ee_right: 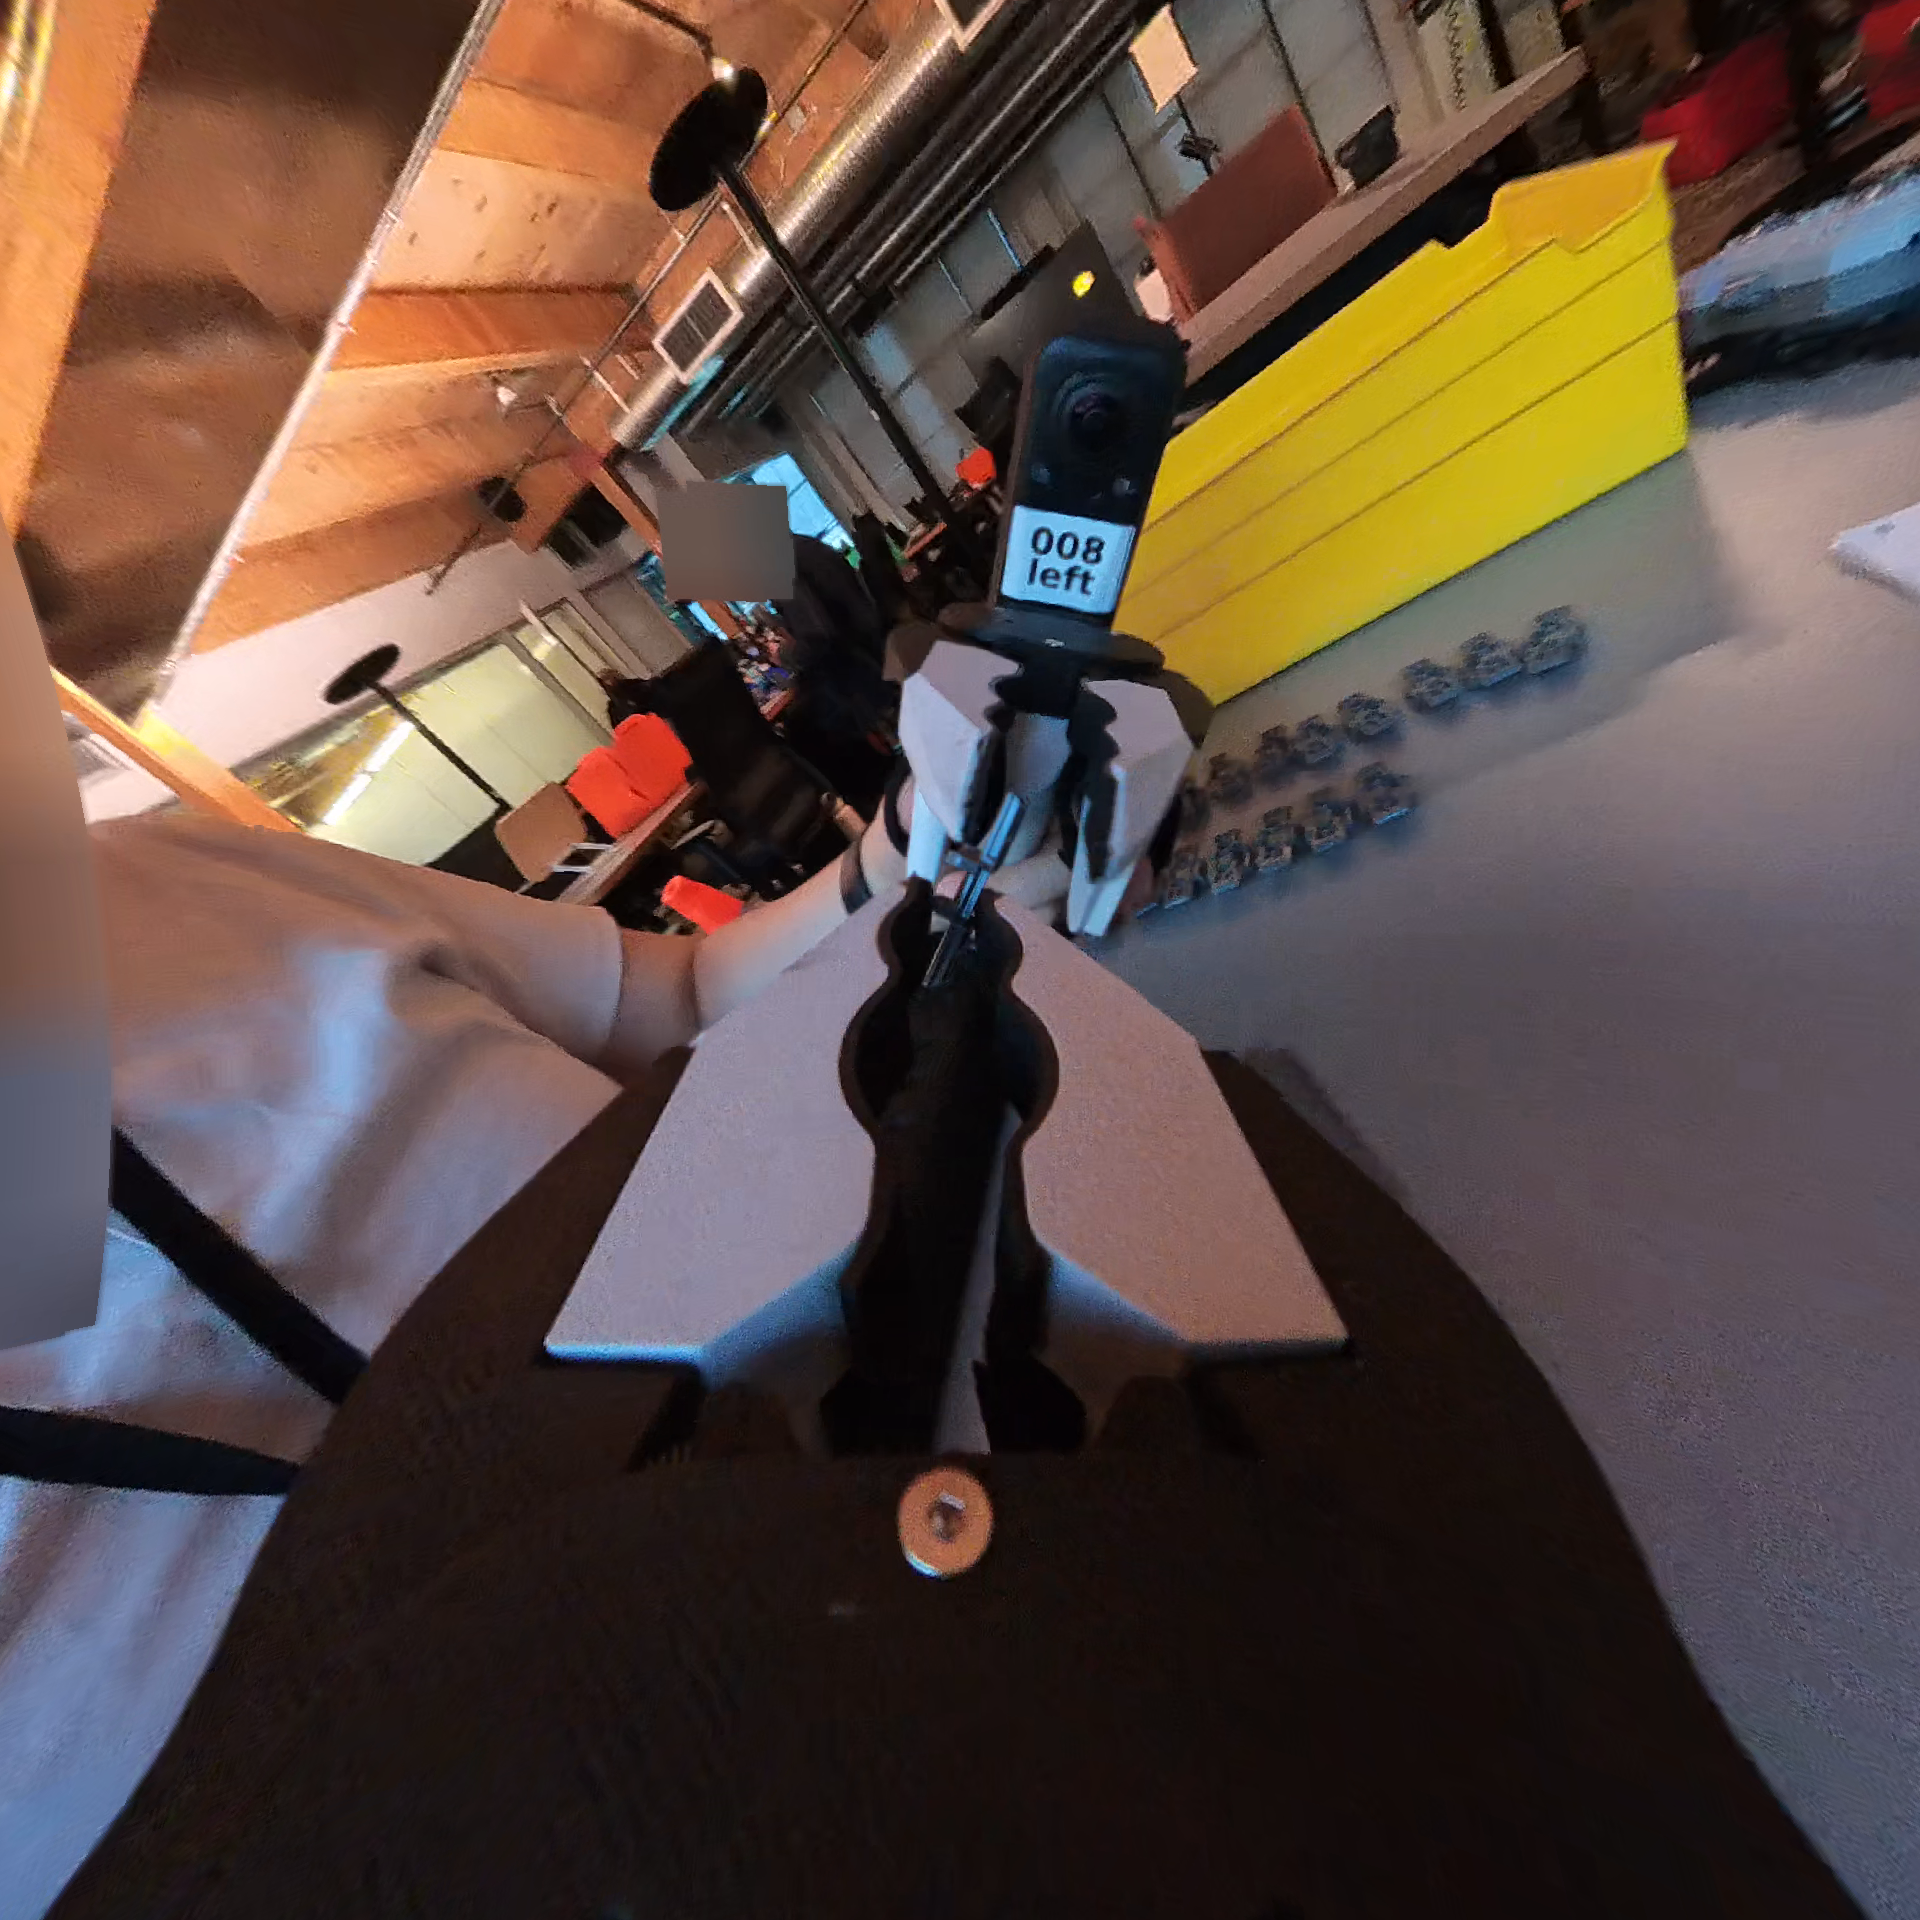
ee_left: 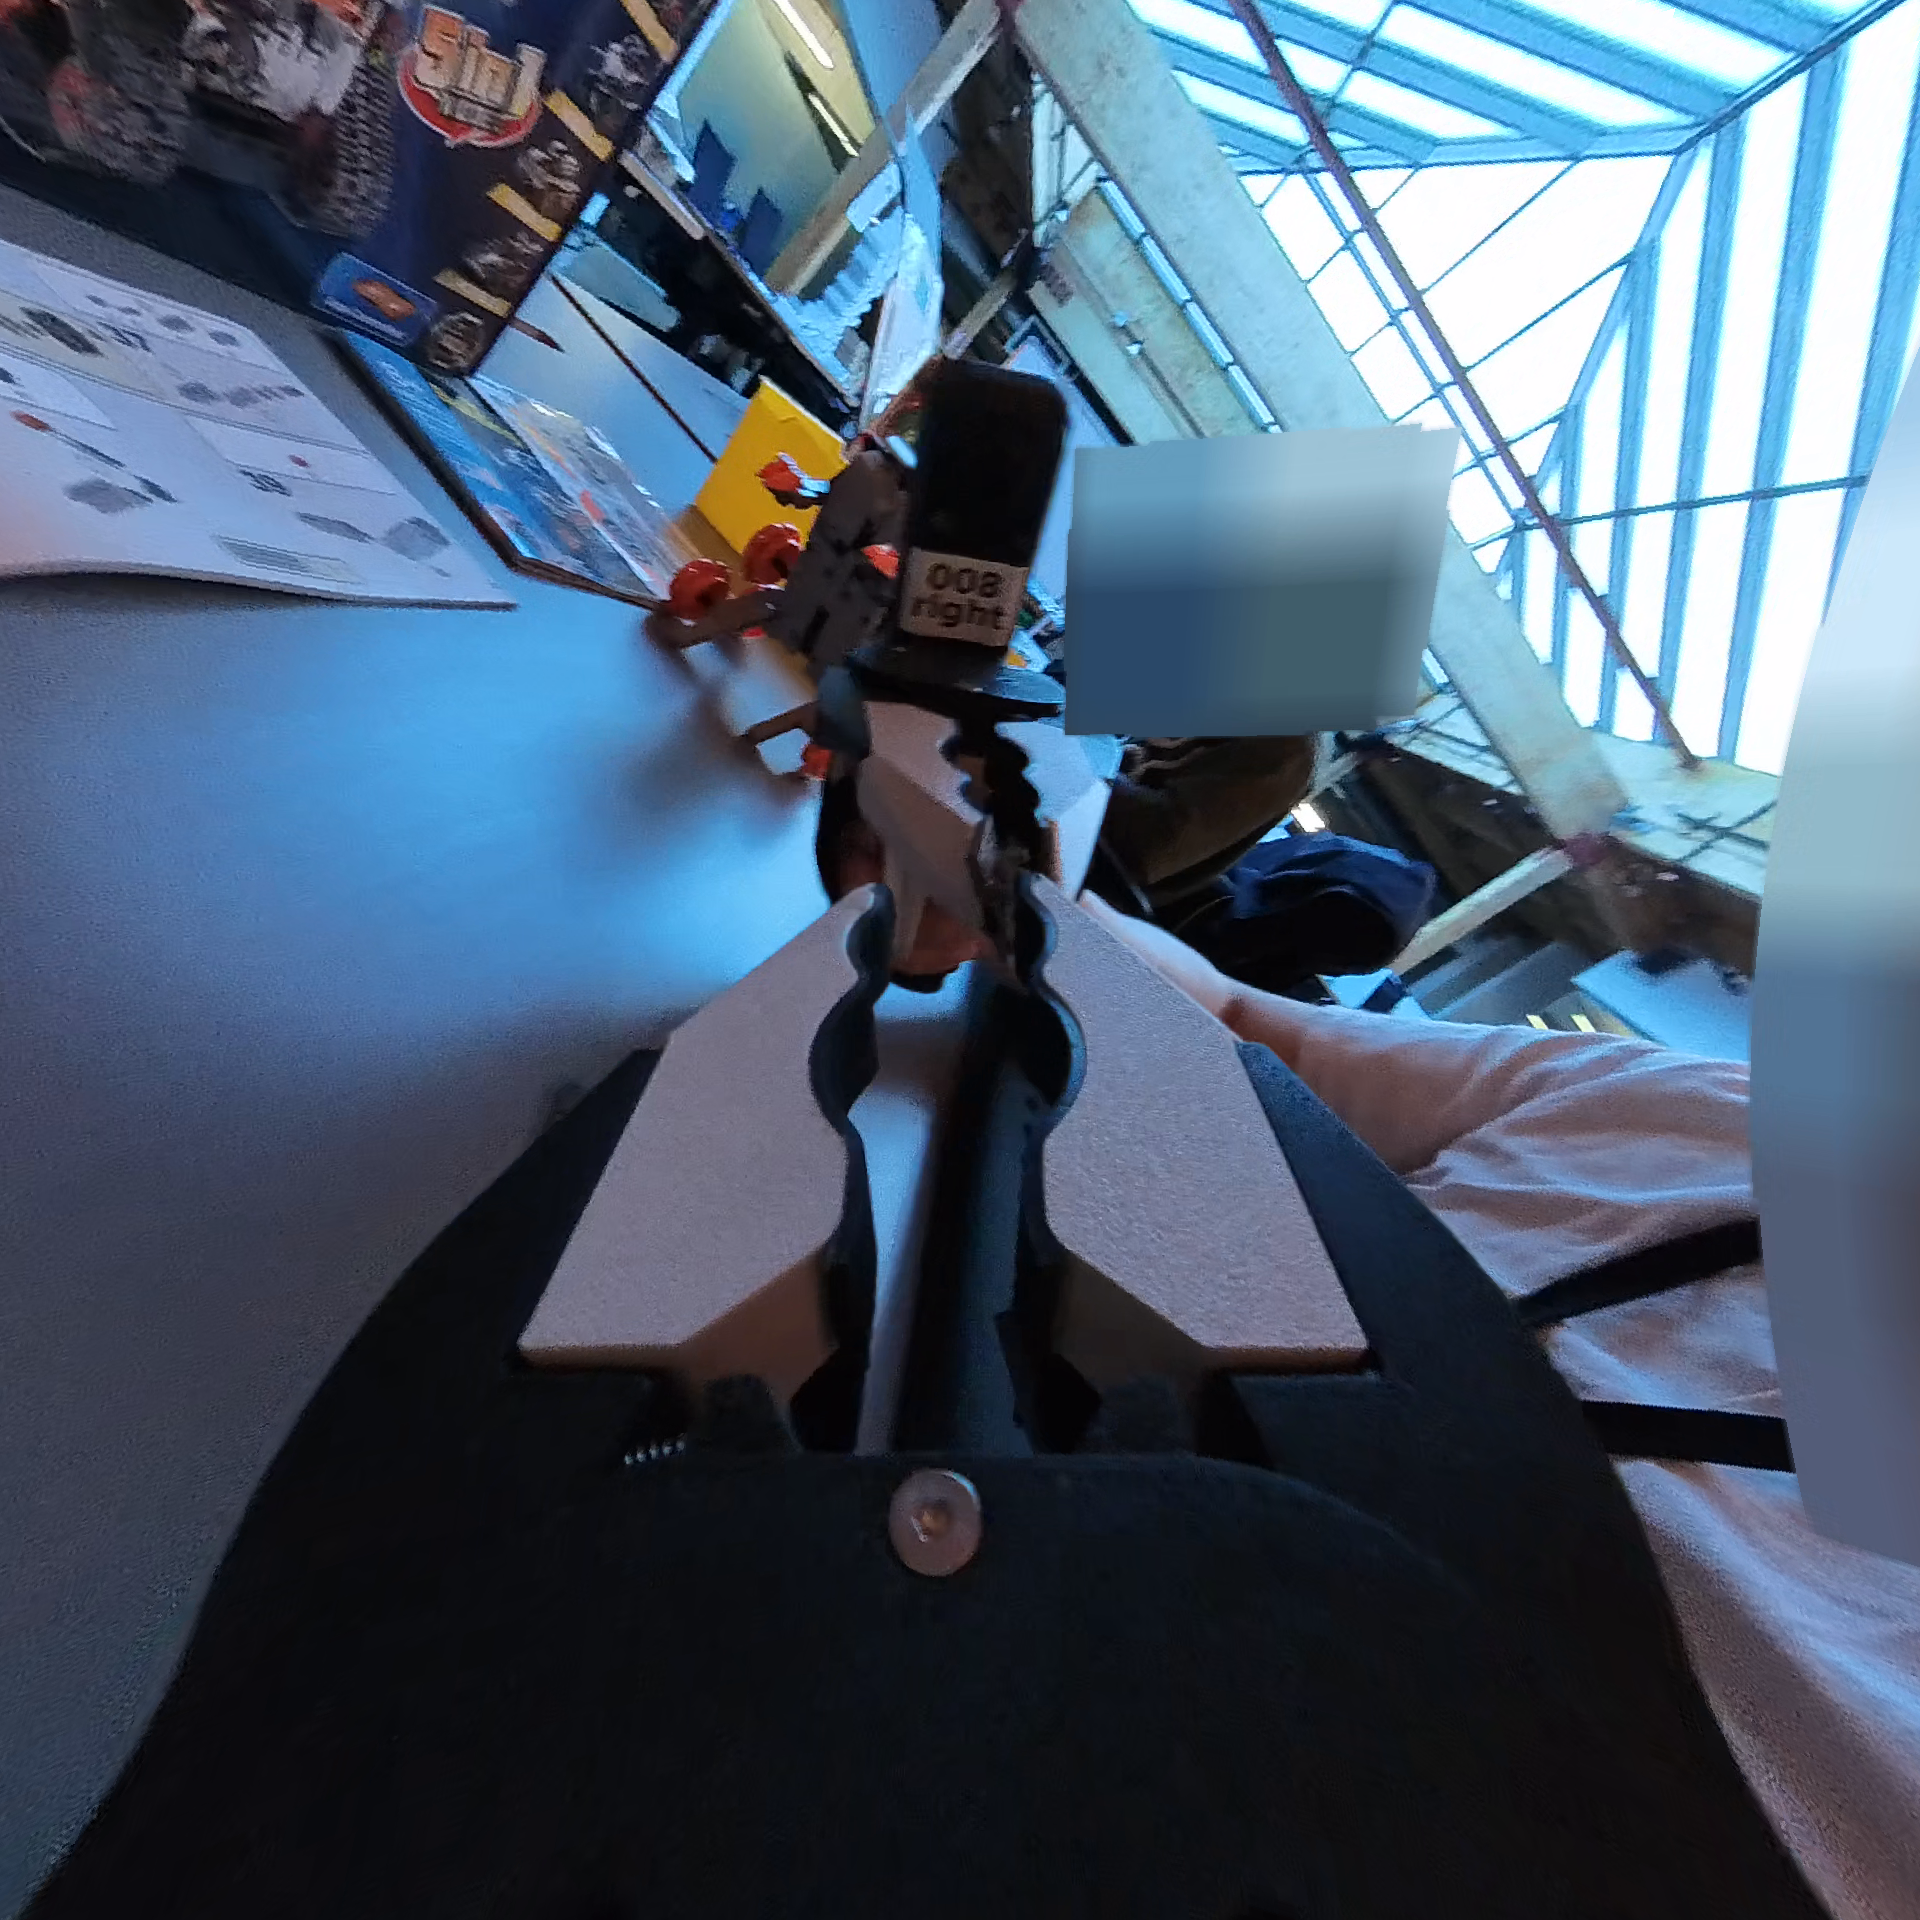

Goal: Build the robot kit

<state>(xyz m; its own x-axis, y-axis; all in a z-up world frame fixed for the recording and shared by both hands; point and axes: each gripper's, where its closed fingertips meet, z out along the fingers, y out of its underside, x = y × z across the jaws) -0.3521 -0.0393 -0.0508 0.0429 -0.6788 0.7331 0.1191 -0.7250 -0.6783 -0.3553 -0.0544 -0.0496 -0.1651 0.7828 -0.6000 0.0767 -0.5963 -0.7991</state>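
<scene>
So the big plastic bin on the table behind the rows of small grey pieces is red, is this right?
No. The right wrist view shows the bin is yellow, not red. It does stand on the table behind the rows of small grey pieces.

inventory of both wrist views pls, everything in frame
table: 1, grey, underneath
bin: 1, yellow, table's far side
small parts: a dozen-plus, grey, rows before bin
box: 1, dark printed, standing at back
instruction sheet: 1, white, by box
brick model: 1, dark, orange wheels, near bin
dark strip: 1, black, in fingers of right gripper
sleeve: 1, pale, beside grippers
left gripper: 1, black-and-pale, tip to tip with right
right gripper: 1, same, shut on dark strip
</scene>
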